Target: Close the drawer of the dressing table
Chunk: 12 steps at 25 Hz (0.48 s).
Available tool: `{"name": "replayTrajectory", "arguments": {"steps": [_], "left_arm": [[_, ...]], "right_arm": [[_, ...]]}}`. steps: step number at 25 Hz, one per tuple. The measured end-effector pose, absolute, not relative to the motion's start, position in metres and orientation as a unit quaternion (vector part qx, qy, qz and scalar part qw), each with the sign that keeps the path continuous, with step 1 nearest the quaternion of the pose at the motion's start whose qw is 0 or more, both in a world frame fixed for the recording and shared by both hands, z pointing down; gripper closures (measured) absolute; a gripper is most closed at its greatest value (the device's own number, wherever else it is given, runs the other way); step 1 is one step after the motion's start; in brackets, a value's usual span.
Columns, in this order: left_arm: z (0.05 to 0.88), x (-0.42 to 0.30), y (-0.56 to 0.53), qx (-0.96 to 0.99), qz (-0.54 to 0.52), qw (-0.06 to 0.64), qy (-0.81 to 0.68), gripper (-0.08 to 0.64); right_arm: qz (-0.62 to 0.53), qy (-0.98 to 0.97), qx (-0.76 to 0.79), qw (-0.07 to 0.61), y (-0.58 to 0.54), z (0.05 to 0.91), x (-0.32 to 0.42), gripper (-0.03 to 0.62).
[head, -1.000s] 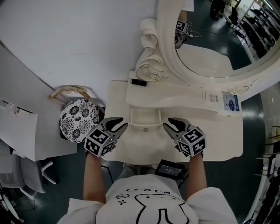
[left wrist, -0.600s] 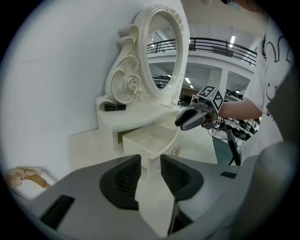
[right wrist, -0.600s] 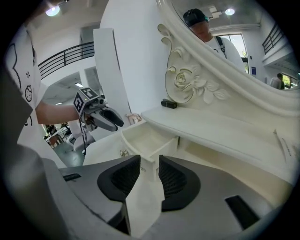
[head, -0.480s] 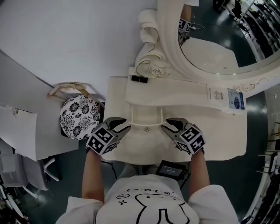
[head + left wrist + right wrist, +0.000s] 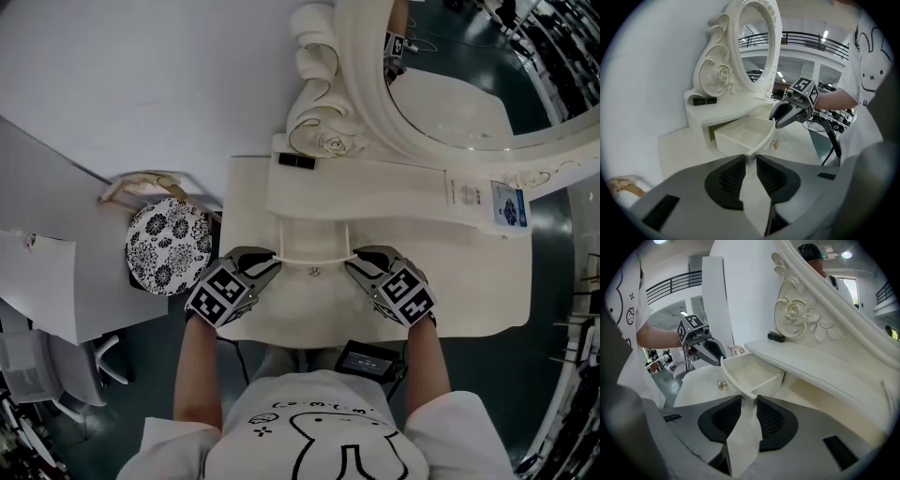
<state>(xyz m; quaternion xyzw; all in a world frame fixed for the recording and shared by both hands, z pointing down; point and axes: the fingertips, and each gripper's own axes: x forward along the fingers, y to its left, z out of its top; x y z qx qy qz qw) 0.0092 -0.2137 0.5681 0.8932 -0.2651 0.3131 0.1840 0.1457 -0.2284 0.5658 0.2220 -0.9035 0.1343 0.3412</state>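
Observation:
The cream dressing table (image 5: pixel 469 291) has its small middle drawer (image 5: pixel 314 246) pulled out, empty, with a brass knob (image 5: pixel 315 273) on its curved front. My left gripper (image 5: pixel 267 265) is at the drawer front's left corner and my right gripper (image 5: pixel 359 265) at its right corner. In the left gripper view the jaws (image 5: pixel 751 159) are closing with the drawer's (image 5: pixel 740 133) front rim just at their tips. In the right gripper view the jaws (image 5: pixel 749 400) are also closing around the rim's other end, drawer (image 5: pixel 752 373) straight ahead. Neither pair of pads visibly presses on the rim.
An oval mirror (image 5: pixel 450 84) in a carved frame rises behind the shelf, which carries a small black item (image 5: pixel 296 160) and a label card (image 5: pixel 506 204). A black-and-white patterned round stool (image 5: pixel 169 246) stands to the table's left. A black device (image 5: pixel 366 358) hangs at the person's waist.
Both grippers have dropped and moved in to the drawer front's two corners. Their jaws have narrowed. The drawer itself has not visibly moved.

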Motion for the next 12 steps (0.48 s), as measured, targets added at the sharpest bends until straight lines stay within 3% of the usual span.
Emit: {"name": "replayTrajectory", "arguments": {"steps": [12], "left_arm": [[0.5684, 0.0084, -0.2151, 0.896, 0.313, 0.156, -0.275, 0.459]], "right_arm": [[0.115, -0.898, 0.241, 0.351, -0.2276, 0.567, 0.1473, 0.502]]}}
